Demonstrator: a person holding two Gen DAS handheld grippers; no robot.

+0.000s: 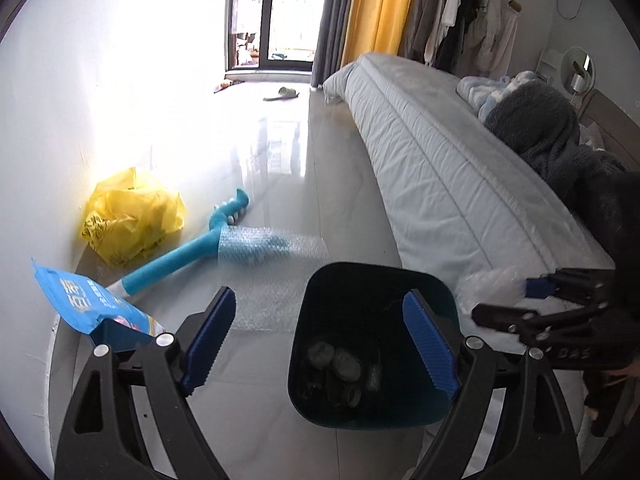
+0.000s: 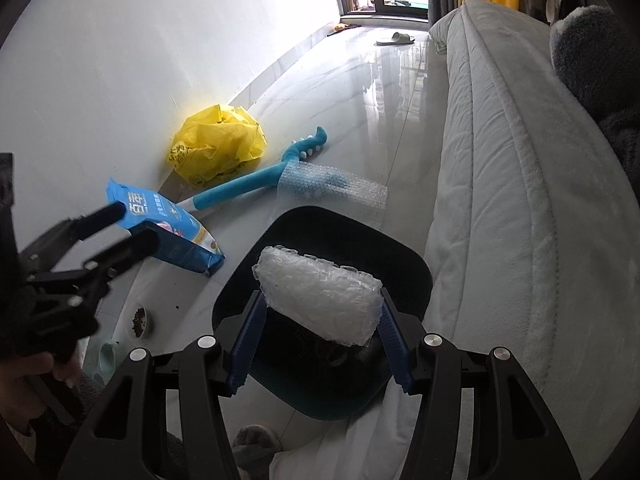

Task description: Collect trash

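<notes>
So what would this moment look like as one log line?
right gripper: shut on clear bubble-wrap wad | over dark trash bin | left gripper: open

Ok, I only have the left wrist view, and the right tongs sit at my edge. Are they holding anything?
Observer: Yes, the right tongs are shut on a folded bubble wrap wad.
Operator: Is it over the trash?
Observer: In the right wrist view the wad lines up with the open mouth of the bin, seemingly above it.
Operator: Anything on the floor I can't see?
Observer: A small bowl of kibble, nearer the camera than the blue bag.
</notes>
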